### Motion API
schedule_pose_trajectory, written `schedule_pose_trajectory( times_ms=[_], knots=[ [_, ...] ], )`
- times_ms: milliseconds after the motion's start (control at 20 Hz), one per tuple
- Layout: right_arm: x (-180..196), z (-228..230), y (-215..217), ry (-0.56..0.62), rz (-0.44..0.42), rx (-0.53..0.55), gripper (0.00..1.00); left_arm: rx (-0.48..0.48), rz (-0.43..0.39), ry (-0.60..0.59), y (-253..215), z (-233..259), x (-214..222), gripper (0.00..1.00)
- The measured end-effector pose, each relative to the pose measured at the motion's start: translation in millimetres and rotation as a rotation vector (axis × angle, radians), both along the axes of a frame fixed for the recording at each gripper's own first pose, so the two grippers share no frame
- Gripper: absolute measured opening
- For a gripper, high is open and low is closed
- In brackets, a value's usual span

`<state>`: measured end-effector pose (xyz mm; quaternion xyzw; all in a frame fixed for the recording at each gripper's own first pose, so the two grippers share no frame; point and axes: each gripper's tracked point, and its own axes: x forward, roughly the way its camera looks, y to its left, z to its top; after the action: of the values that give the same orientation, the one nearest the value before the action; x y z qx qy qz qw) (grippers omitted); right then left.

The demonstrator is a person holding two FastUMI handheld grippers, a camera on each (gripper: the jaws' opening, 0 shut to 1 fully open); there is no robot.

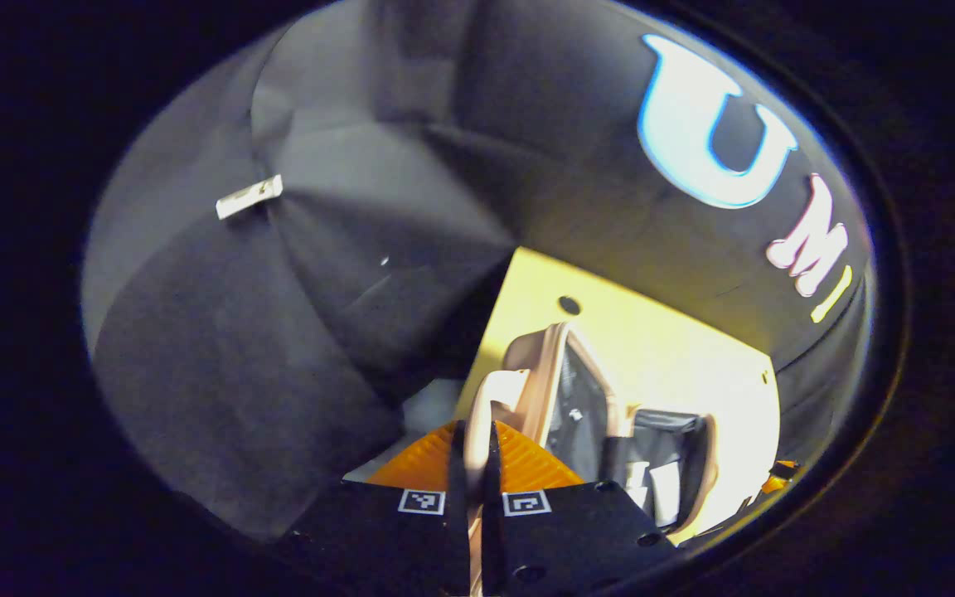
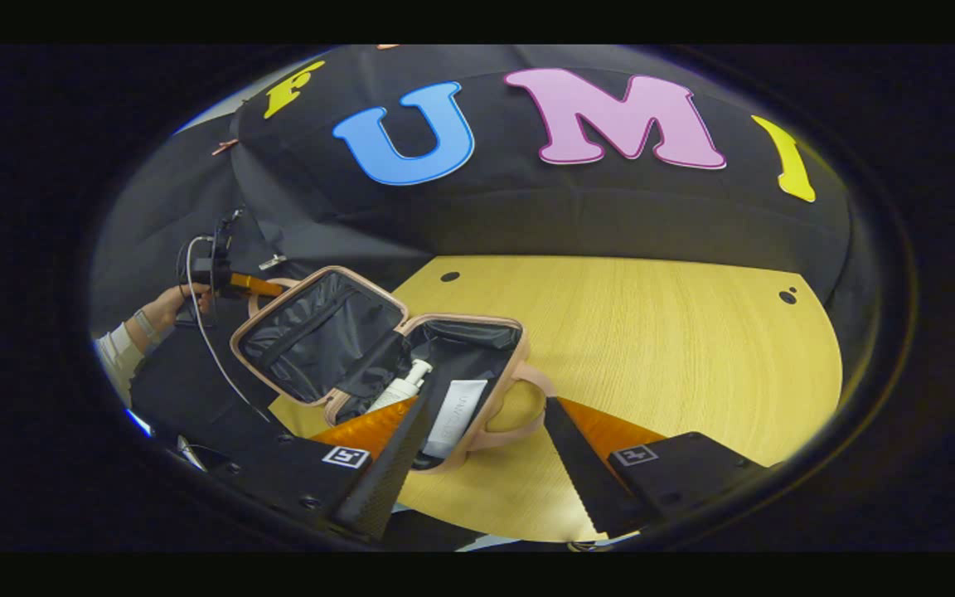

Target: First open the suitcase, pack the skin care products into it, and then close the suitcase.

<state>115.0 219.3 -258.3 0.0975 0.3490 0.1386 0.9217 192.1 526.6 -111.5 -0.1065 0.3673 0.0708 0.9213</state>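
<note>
The pink suitcase [image 2: 519, 348] lies open on the wooden table [image 2: 676, 356], its dark lining showing. The lid [image 2: 312, 332] leans half raised at the left. Inside the base lie a white pump bottle [image 2: 399, 388] and a white tube [image 2: 454, 414]. My left gripper [image 1: 472, 452] is shut on the lid's pink handle [image 1: 490, 394]; in the right gripper view that gripper [image 2: 233, 282] sits at the lid's far edge, held by a hand [image 2: 167, 307]. My right gripper [image 2: 482, 468] stands open just in front of the base's handle [image 2: 527, 406], touching nothing.
Two small holes [image 2: 450, 276] [image 2: 787, 296] mark the tabletop. The table's near edge [image 2: 477, 531] runs under my right fingers. A cable [image 2: 212, 348] hangs from the left gripper. Black cloth walls surround the table, with a white tag [image 1: 249, 196] pinned on one.
</note>
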Motion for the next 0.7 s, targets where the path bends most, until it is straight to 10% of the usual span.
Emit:
schedule_pose_trajectory(
  times_ms=[300,400,550,700],
  knots=[
    [-20,16,-60,-0.049,-0.041,0.004,0.79,-0.02,-0.196,-0.122,-151,82,3,0.11],
    [-28,19,-88,-0.061,-0.061,-0.018,0.9,-0.065,-0.269,-0.14,-210,86,4,0.11],
    [-45,36,-137,-0.089,-0.092,-0.041,0.78,-0.148,-0.411,-0.132,-308,66,8,0.11],
    [-61,35,-180,-0.091,-0.138,-0.063,0.9,-0.224,-0.48,-0.068,-391,19,11,0.11]
  ],
)
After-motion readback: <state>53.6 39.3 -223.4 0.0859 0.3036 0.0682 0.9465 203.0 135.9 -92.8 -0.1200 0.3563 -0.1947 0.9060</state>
